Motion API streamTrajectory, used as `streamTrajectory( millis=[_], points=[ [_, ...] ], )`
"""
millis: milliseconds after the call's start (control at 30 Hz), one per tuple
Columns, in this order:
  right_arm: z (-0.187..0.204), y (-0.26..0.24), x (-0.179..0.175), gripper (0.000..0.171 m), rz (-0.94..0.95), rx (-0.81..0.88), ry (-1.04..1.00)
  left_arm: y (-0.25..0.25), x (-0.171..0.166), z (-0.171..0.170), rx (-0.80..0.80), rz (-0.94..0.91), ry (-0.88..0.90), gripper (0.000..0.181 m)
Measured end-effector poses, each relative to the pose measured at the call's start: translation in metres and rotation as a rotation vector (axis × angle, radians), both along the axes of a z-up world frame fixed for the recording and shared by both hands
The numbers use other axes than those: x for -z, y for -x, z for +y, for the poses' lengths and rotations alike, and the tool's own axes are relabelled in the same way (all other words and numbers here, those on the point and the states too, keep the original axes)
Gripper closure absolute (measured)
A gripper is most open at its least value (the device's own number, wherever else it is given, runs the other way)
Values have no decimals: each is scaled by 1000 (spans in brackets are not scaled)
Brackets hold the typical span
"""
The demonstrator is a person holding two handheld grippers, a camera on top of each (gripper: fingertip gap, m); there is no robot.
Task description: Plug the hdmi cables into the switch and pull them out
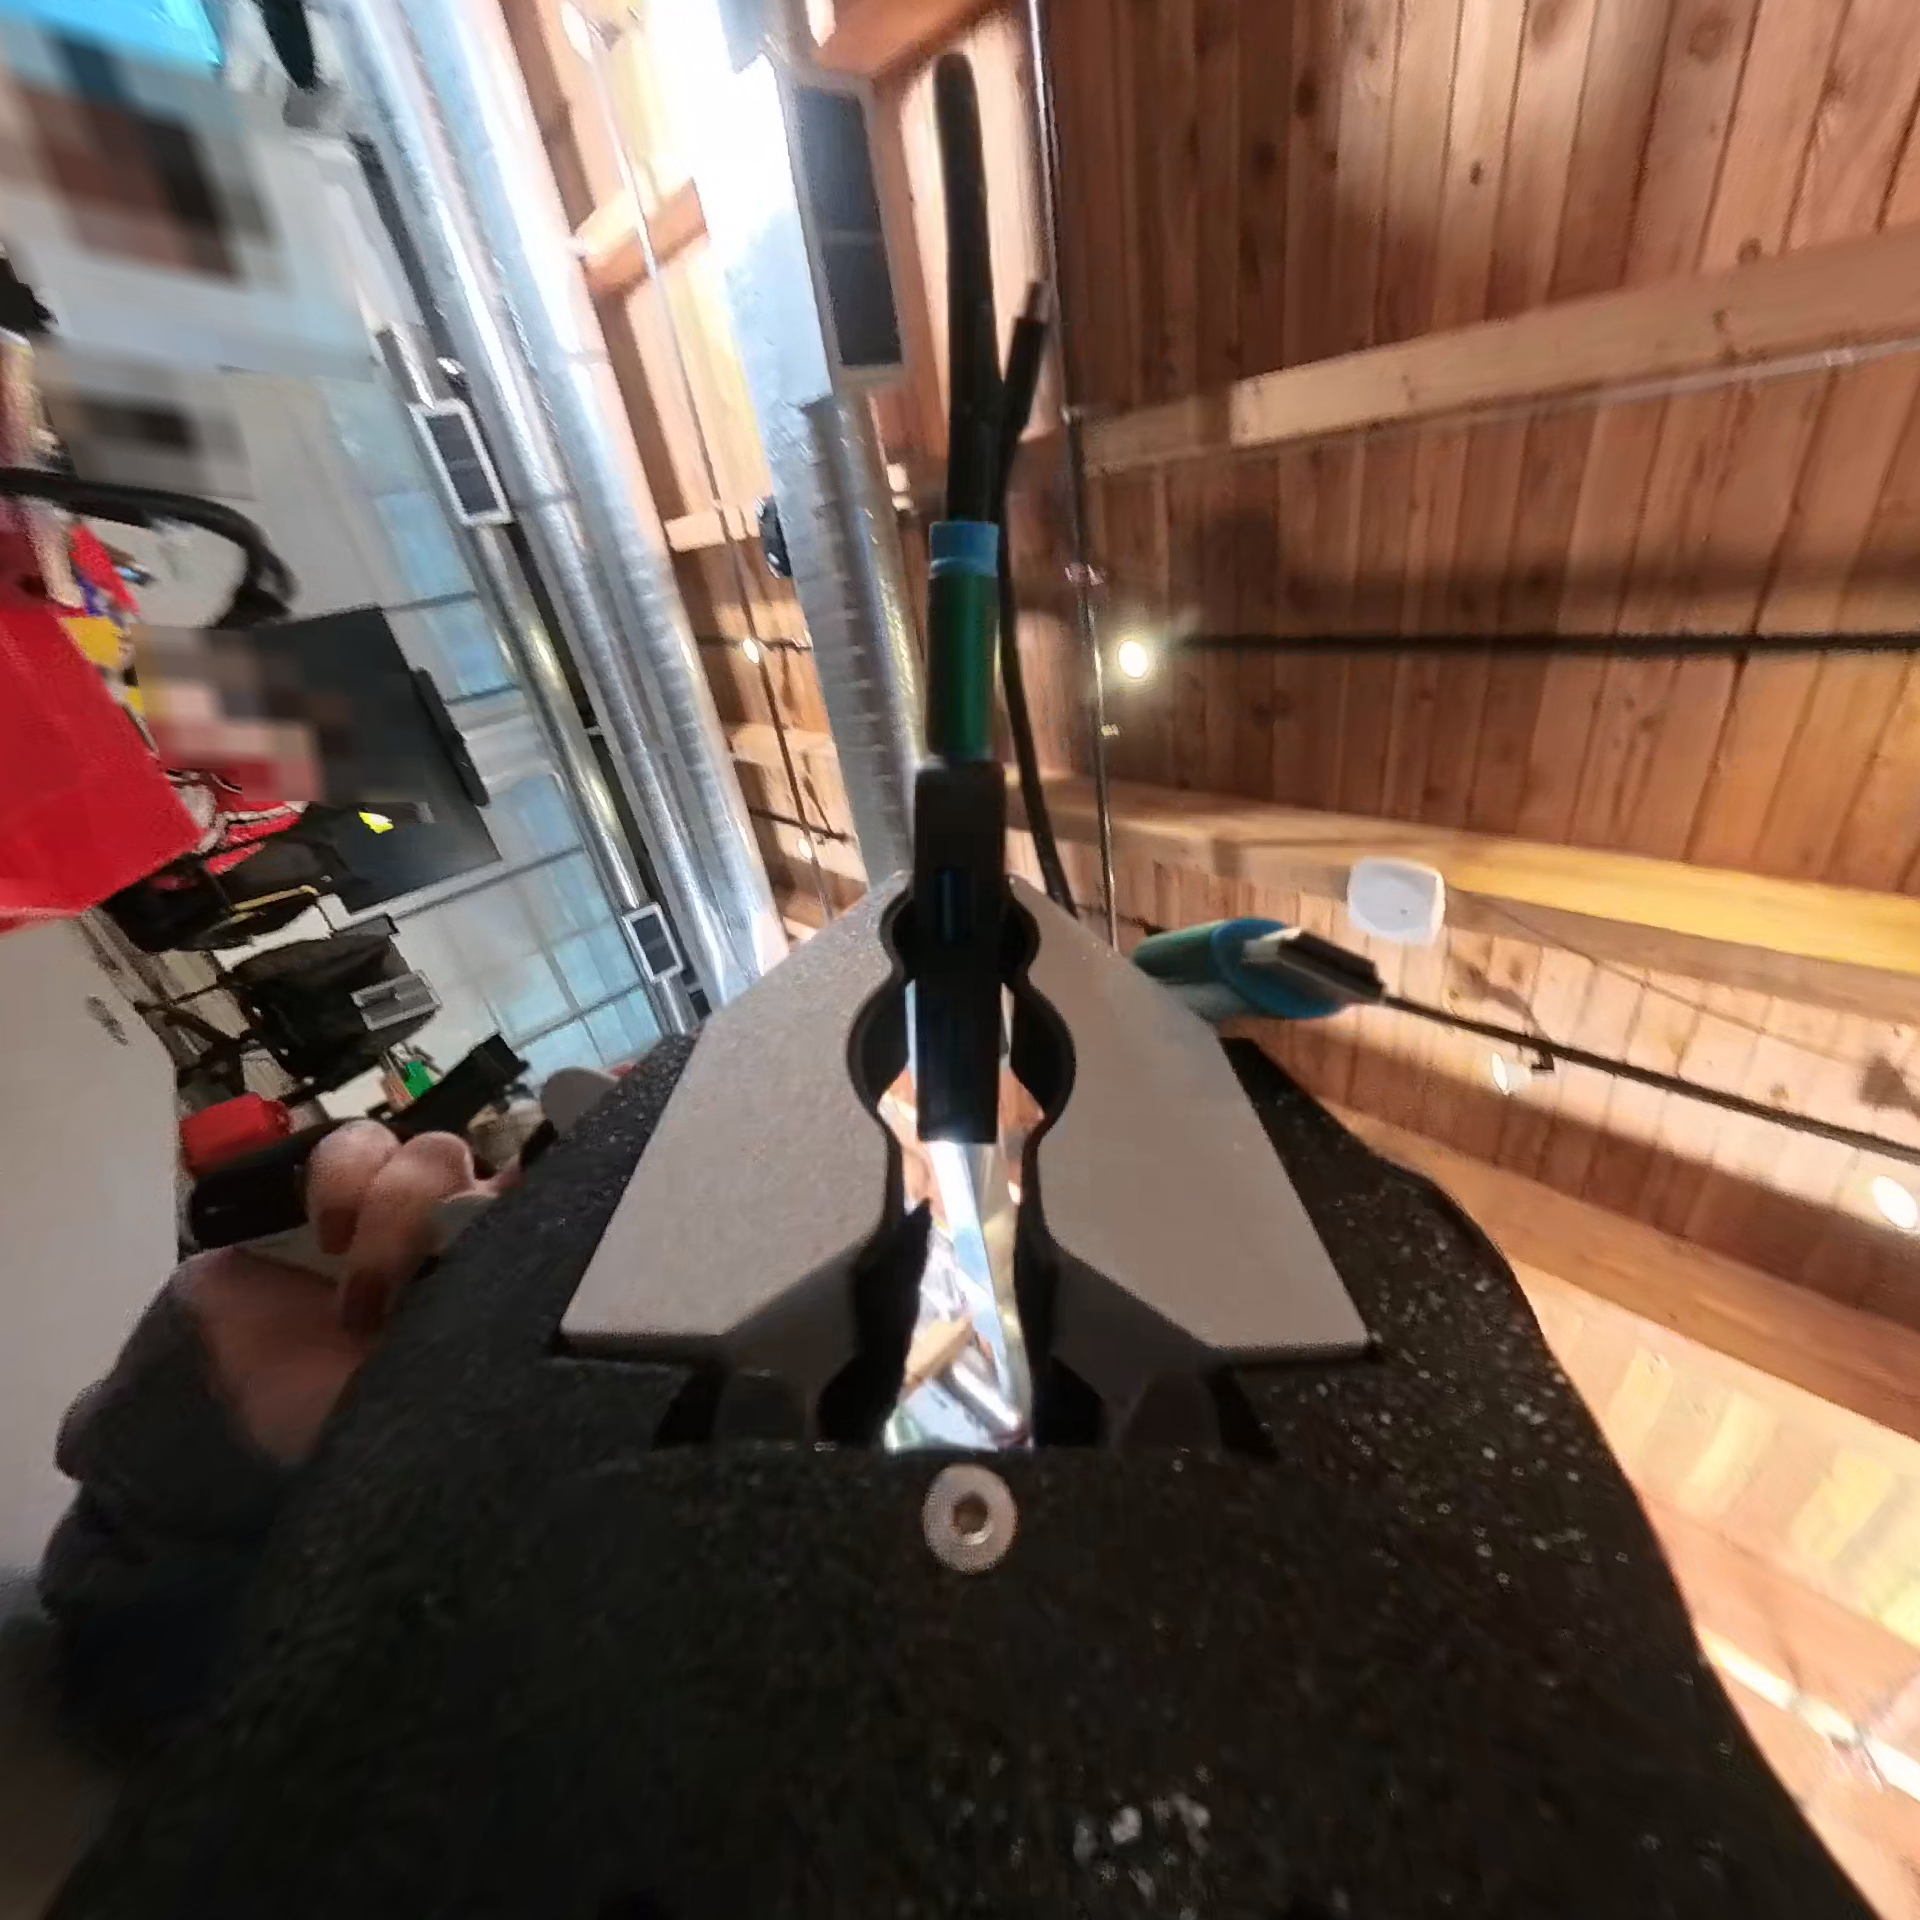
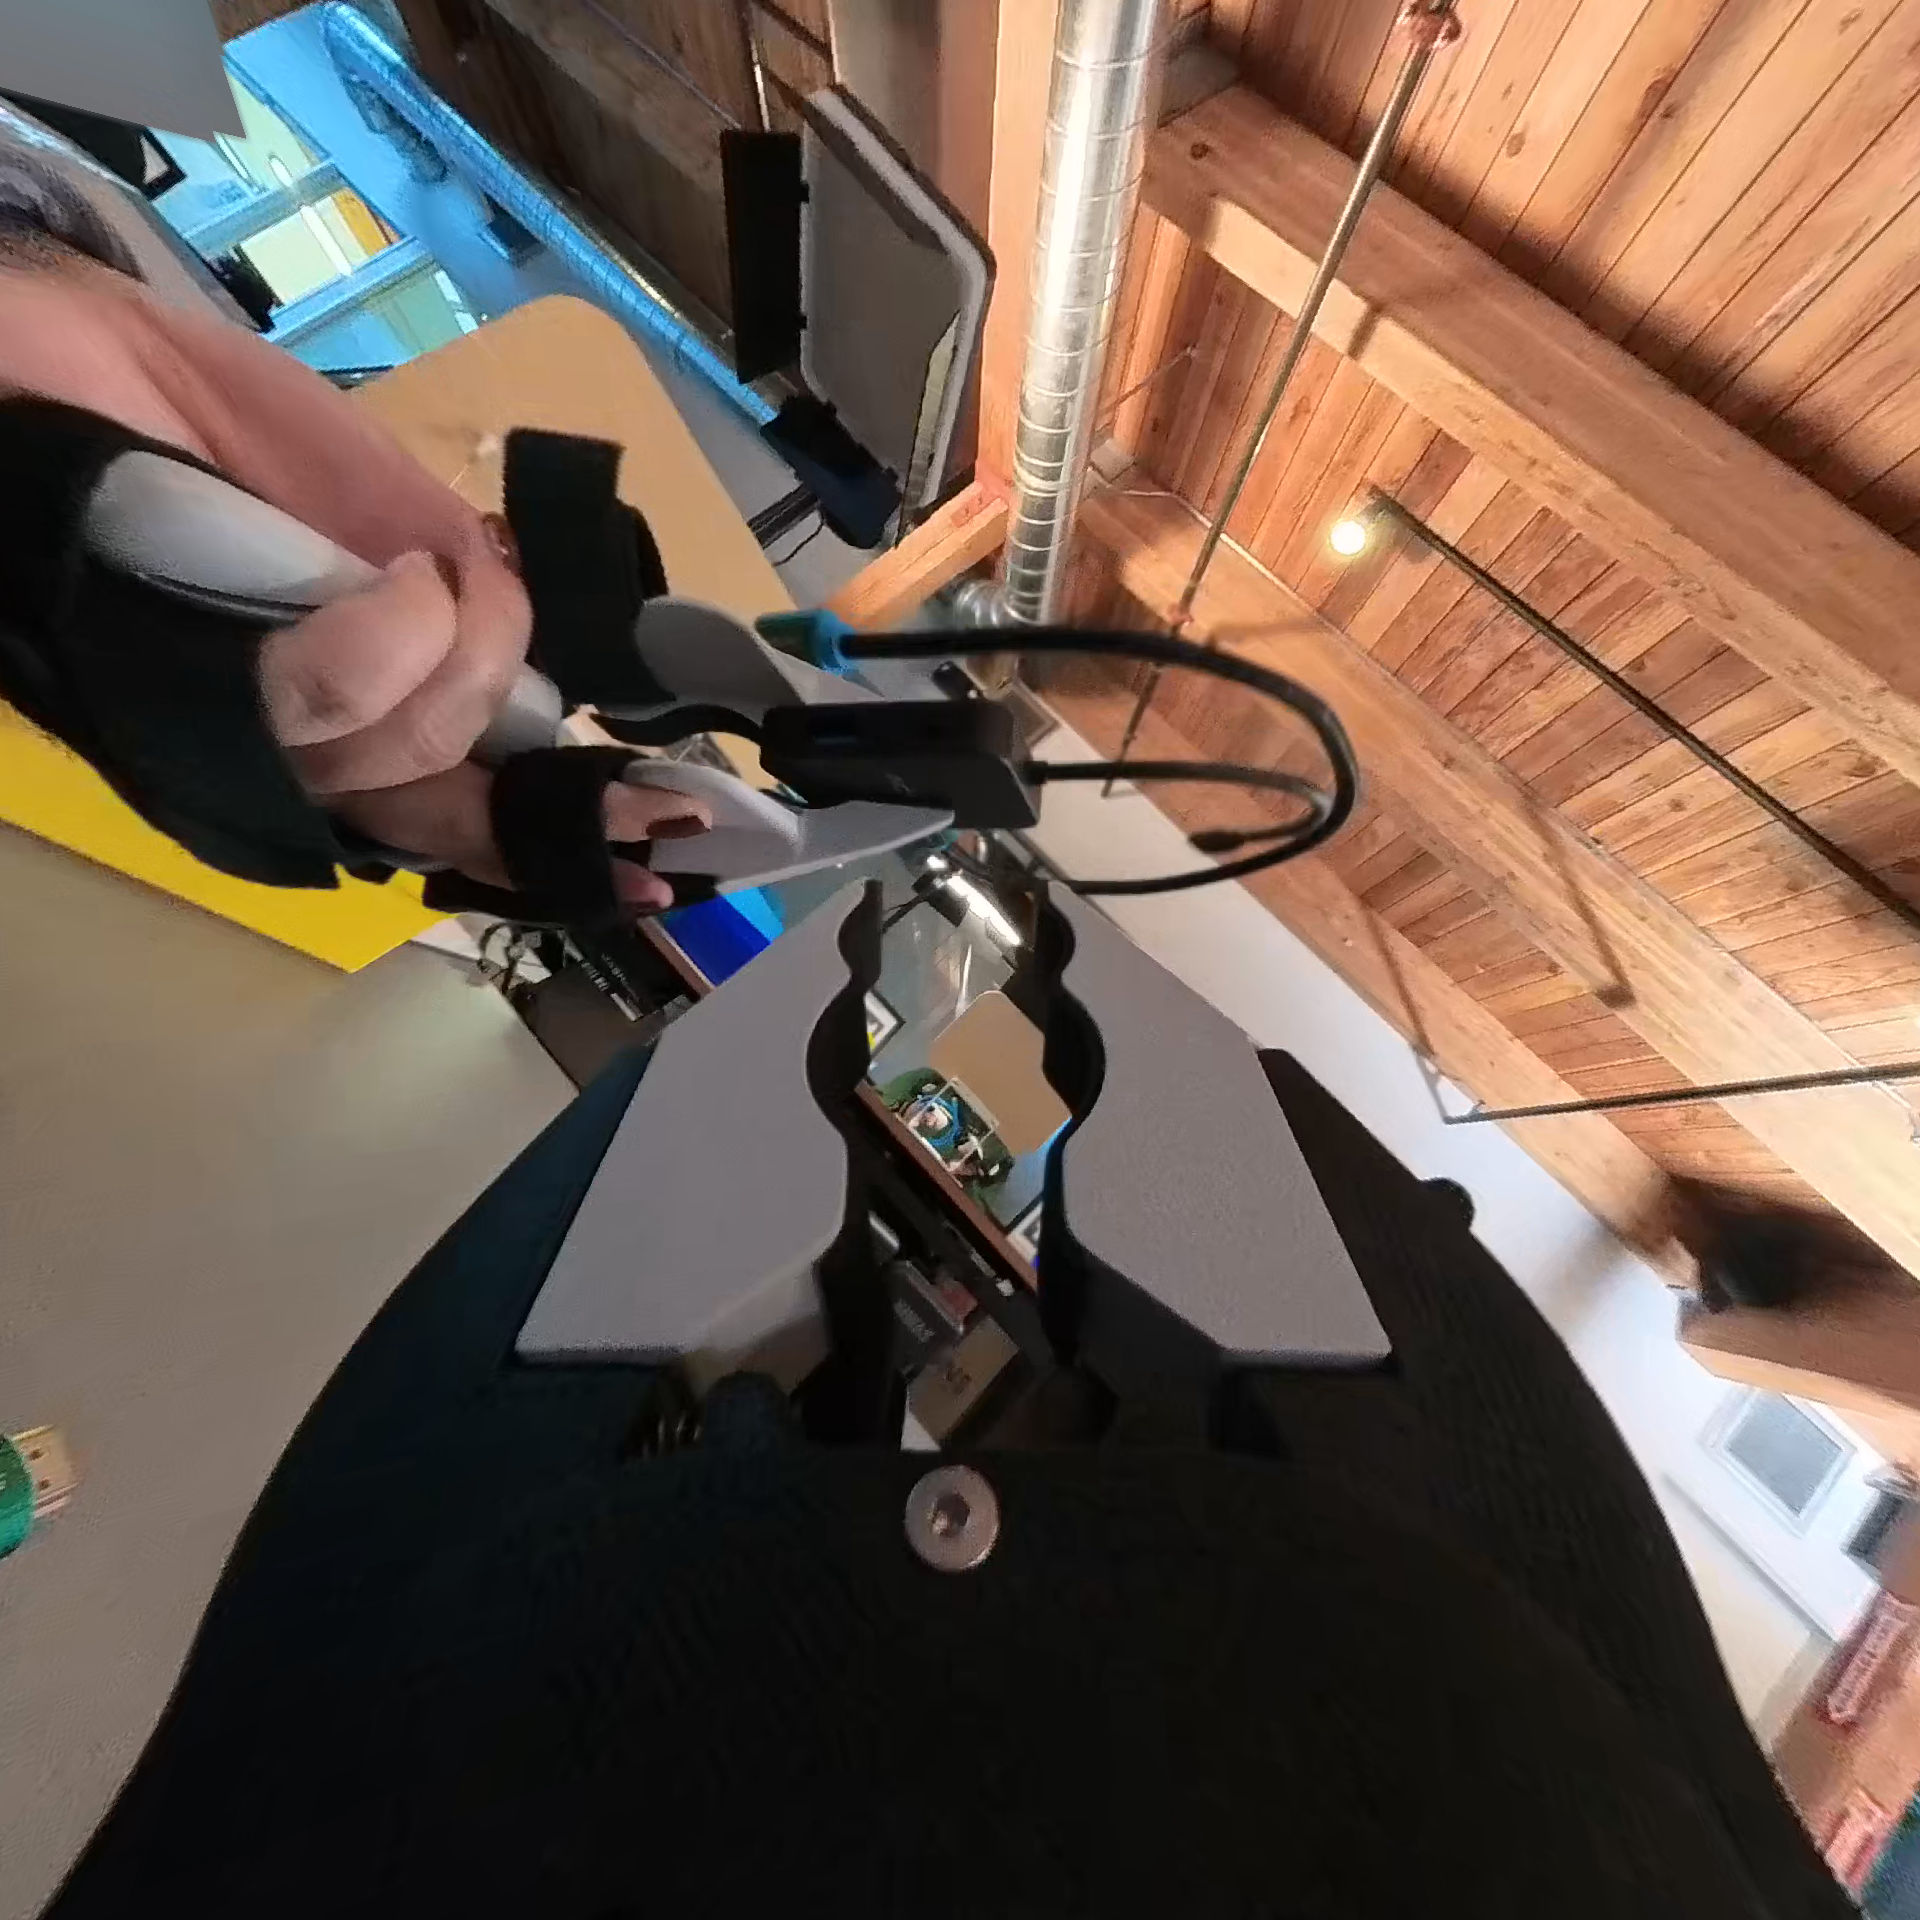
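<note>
My left gripper [image 1: 958, 920] is shut on a slim black switch [image 1: 956, 1039], seen edge-on between the grey fingers. A green sleeve with a blue band [image 1: 961, 644] and black cables stand in line beyond it; I cannot tell whether it is plugged in. A blue-taped HDMI plug [image 1: 1278, 971] sticks out free beside the right finger. In the right wrist view the left gripper [image 2: 873, 753] holds the switch [image 2: 935, 758] in the air, and black cables [image 2: 1330, 769] loop from its far end. My right gripper [image 2: 956, 925] is open and empty below it.
A green-taped plug with a gold end [image 2: 31, 1475] shows at the lower left edge over a beige tabletop [image 2: 156, 1143]. A gloved hand [image 2: 364, 644] grips the left gripper's handle. Wooden ceiling beams [image 2: 1558, 468], a metal duct [image 2: 1060, 312] and a monitor [image 2: 894, 281] lie behind. Some 6 cm of space lies between my two pairs of fingers.
</note>
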State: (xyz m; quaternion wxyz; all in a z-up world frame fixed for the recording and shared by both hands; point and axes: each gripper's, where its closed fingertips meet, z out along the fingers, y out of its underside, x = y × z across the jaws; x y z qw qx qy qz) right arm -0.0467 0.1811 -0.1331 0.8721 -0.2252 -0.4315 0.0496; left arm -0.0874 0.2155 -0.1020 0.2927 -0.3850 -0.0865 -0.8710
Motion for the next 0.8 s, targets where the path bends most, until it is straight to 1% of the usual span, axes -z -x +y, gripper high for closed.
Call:
streamTrajectory(
  millis=[167, 400, 600, 800],
  points=[
    [7, 7, 6, 143, -40, 40, 14, 9, 13, 14, -55, 0, 78, 171],
    [11, 12, 10, 144, -59, 54, 32, 5, 15, 13, -37, 12, 77, 171],
    [15, 12, 12, 144, -64, 71, 40, 10, 27, 22, -77, 17, 155, 171],
    [16, 16, 16, 145, -89, 75, 42, 11, 31, 23, -79, 26, 170, 171]
  ],
)
